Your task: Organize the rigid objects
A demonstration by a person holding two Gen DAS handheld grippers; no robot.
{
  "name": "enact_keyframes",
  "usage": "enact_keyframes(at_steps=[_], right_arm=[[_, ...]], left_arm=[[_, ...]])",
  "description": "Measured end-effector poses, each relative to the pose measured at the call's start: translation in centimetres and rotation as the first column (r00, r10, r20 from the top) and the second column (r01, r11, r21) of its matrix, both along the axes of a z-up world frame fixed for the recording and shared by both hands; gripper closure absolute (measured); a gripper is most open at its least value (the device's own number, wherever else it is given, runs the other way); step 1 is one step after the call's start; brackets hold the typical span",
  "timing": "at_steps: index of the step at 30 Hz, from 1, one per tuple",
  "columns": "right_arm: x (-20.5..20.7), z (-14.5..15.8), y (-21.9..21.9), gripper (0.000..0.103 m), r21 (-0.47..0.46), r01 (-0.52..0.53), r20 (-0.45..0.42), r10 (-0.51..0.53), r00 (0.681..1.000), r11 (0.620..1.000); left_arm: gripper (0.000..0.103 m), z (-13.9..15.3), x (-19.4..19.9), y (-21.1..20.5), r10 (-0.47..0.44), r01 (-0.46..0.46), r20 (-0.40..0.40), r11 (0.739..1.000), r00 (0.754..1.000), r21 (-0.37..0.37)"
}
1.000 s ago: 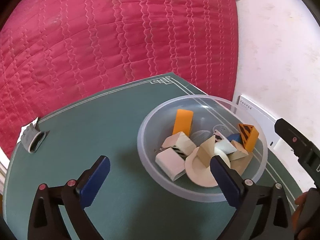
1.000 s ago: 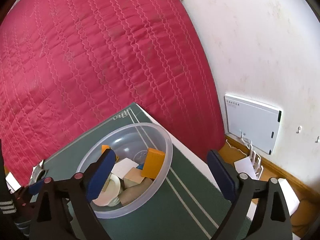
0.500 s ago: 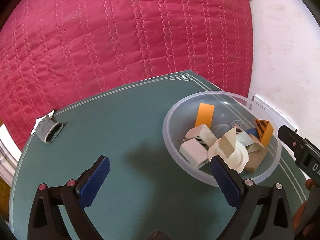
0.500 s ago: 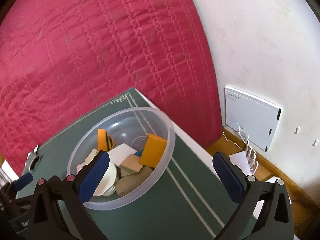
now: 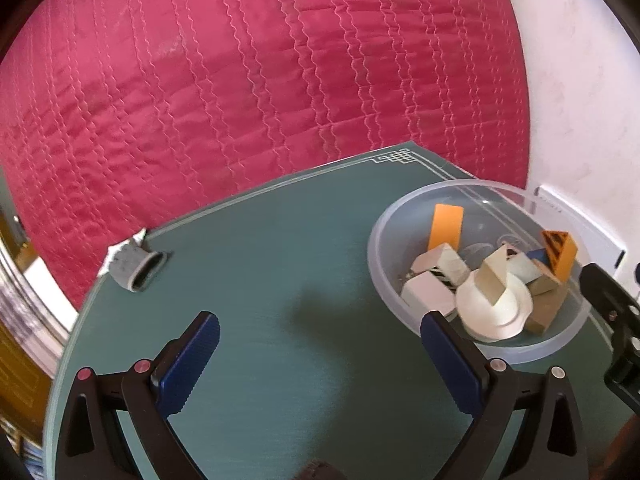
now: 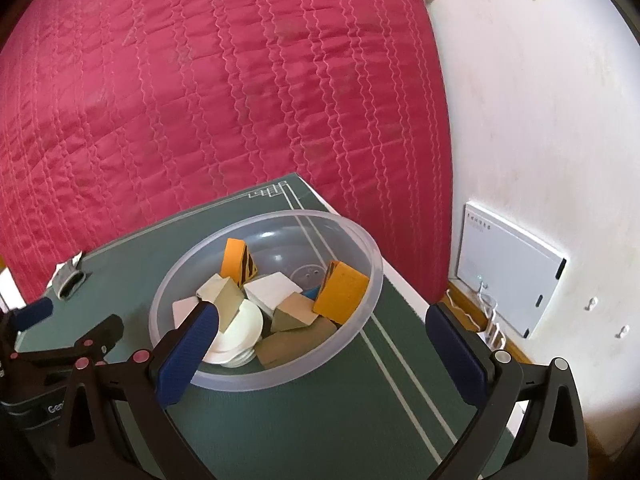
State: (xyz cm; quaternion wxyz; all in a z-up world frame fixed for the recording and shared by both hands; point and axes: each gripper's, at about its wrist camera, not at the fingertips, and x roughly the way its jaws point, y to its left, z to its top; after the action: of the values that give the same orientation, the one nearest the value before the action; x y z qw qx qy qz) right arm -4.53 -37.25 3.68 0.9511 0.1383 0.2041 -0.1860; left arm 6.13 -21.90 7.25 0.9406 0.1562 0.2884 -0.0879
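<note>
A clear plastic bowl (image 5: pixel 384 280) (image 6: pixel 360 240) stands on the green table mat (image 5: pixel 280 300) (image 6: pixel 320 420) near its right corner. It holds several wooden blocks, among them an orange block (image 5: pixel 446 224) (image 6: pixel 342 290), a striped orange wedge (image 5: pixel 560 254) (image 6: pixel 238 260), white blocks (image 5: pixel 426 294) and a white disc (image 5: pixel 496 312) (image 6: pixel 240 328). My left gripper (image 5: pixel 320 356) is open and empty over the bare mat, left of the bowl. My right gripper (image 6: pixel 320 348) is open and empty, its left finger over the bowl's near rim.
A small grey ring-shaped piece (image 5: pixel 136 266) (image 6: pixel 70 280) lies at the mat's far left edge. A red quilted bed (image 5: pixel 260 80) lies behind the table. A white wall (image 6: pixel 540 120) with a white panel (image 6: pixel 512 276) is on the right. The left gripper shows in the right wrist view (image 6: pixel 60 332).
The left gripper has moved left, away from the bowl, so the bowl sits further right in its view. The right gripper has moved closer to the bowl. Both stay open.
</note>
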Motion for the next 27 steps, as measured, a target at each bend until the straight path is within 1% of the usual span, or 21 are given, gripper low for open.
enact_keyframes(at_steps=[5, 27], right_arm=[[-0.1, 0.0, 0.2, 0.0, -0.023, 0.01, -0.011, -0.01, 1.0, 1.0], [-0.1, -0.1, 0.5, 0.0, -0.04, 0.007, -0.023, -0.008, 1.0, 0.999]], left_arm=[[0.001, 0.0, -0.3, -0.3, 0.004, -0.005, 0.02, 1.0, 1.0, 0.03], [0.001, 0.1, -0.7, -1.1, -0.01, 0.008, 0.033, 0.998, 0.999, 0.059]])
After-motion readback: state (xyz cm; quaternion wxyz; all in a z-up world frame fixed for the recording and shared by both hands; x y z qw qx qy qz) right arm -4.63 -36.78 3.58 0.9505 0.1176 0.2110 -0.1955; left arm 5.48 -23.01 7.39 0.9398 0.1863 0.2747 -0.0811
